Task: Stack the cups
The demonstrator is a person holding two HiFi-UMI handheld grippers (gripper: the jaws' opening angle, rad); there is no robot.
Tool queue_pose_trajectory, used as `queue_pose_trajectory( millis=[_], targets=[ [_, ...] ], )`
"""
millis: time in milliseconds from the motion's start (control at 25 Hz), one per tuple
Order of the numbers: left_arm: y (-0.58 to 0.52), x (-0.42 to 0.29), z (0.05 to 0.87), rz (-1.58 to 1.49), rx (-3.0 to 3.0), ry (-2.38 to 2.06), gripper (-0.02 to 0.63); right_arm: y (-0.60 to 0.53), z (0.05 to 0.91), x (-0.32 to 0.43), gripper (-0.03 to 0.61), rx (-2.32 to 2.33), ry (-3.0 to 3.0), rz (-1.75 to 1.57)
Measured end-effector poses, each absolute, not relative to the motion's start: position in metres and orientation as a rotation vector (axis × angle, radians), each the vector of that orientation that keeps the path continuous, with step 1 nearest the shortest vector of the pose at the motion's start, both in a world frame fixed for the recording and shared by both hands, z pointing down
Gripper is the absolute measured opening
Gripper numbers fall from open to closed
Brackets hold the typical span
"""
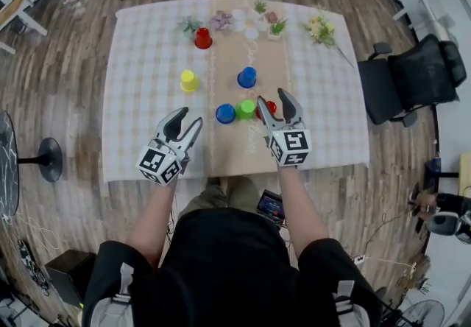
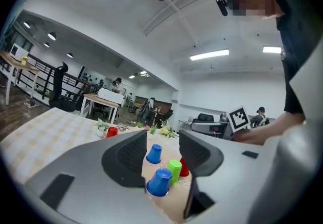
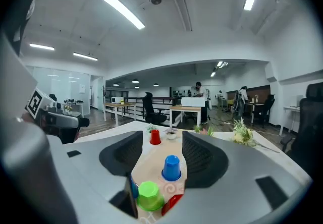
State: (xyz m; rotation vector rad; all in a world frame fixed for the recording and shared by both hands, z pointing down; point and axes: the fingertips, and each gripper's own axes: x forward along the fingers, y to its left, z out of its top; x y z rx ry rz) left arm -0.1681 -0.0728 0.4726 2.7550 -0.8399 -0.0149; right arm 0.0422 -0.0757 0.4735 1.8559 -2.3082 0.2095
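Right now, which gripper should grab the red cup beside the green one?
Right. The right gripper has open jaws beside that red cup; the left gripper is farther, past the near blue cup.

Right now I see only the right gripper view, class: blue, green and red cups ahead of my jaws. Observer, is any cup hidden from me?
Observer: Yes. A yellow cup stands off to the left of the ones you see.
Operator: What is the left gripper doing?
Observer: The left gripper has its jaws apart, with nothing between them.
Operator: How many cups are there altogether?
Observer: Six cups in all, counting the yellow one.
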Motion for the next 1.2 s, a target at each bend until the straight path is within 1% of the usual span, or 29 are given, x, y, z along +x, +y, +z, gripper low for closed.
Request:
queue_pose_trajectory(
  millis=[240,400,560,720,960,1200],
  targets=[
    [-0.093,-0.167,0.461,-0.019,2.744,-0.911,0.193,-0.102,0.438,0.065,0.26,1.763,-2.414,0.159],
    [-0.11,-0.168,0.454,-0.014,2.736,-0.989,0.193,-0.126,0.439,0.069,0.268,1.553,-2.483,0.119],
    [-0.126,-0.168,0.452,-0.014,2.702,-1.065,0.193,-0.148,0.448,0.076,0.273,1.403,-2.547,0.149],
    [-0.137,-0.16,0.453,-0.007,2.676,-1.108,0.193,-0.17,0.476,0.081,0.277,1.261,-2.58,0.214],
    [-0.144,-0.149,0.465,0.028,2.632,-1.172,0.193,-0.186,0.539,0.066,0.288,1.008,-2.585,0.273],
    [-0.14,-0.155,0.468,0.059,2.583,-1.259,0.193,-0.195,0.596,0.052,0.288,0.814,-2.54,0.323]
  ],
)
